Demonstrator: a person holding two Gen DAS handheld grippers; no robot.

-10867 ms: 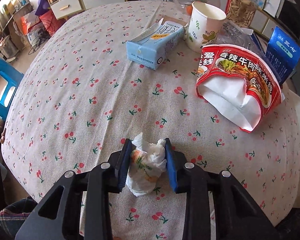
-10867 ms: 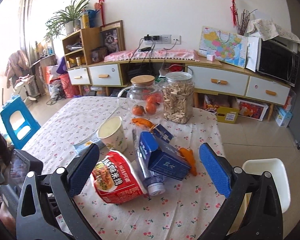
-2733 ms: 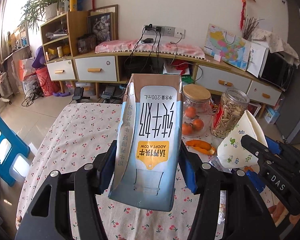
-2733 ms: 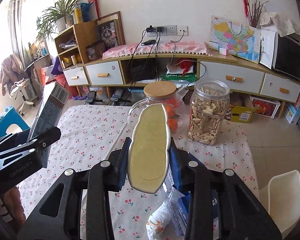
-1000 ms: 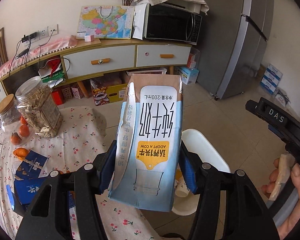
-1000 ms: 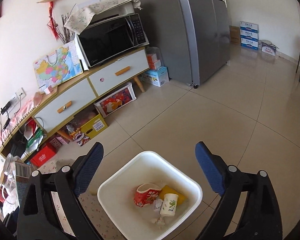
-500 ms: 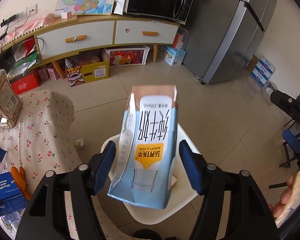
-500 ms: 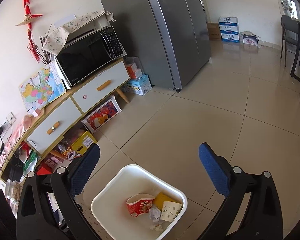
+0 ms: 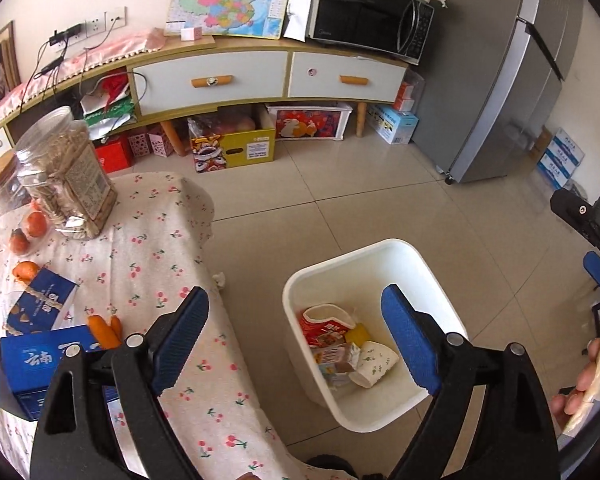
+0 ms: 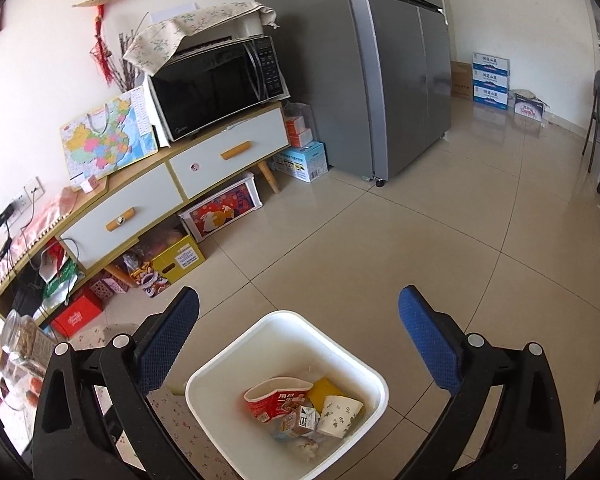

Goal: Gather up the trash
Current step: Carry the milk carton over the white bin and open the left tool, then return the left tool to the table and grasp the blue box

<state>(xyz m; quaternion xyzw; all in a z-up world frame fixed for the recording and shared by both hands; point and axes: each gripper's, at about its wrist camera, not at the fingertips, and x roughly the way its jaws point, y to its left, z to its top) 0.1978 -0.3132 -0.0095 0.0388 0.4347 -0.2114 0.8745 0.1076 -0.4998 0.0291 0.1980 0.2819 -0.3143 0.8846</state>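
A white trash bin [image 9: 364,256] stands on the tiled floor beside the table; it also shows in the right wrist view [image 10: 286,318]. Inside lie a red noodle cup [image 9: 326,322], a milk carton [image 9: 336,356] and a paper cup [image 9: 374,364]. In the right wrist view the noodle cup [image 10: 276,398], the carton [image 10: 300,420] and the paper cup [image 10: 338,414] lie together. My left gripper [image 9: 296,344] is open and empty above the bin's left side. My right gripper [image 10: 298,346] is open and empty above the bin.
The table with the cherry-print cloth [image 9: 156,248] holds blue boxes [image 9: 40,360], orange peel [image 9: 104,330], a glass jar of snacks [image 9: 66,184] and oranges [image 9: 26,232]. A sideboard [image 9: 268,76], microwave [image 9: 364,22] and fridge [image 9: 512,80] stand behind. The other gripper's body [image 9: 588,220] is at right.
My left gripper has opened and the milk carton has dropped out of it into the bin. The right gripper stays open over the bin.
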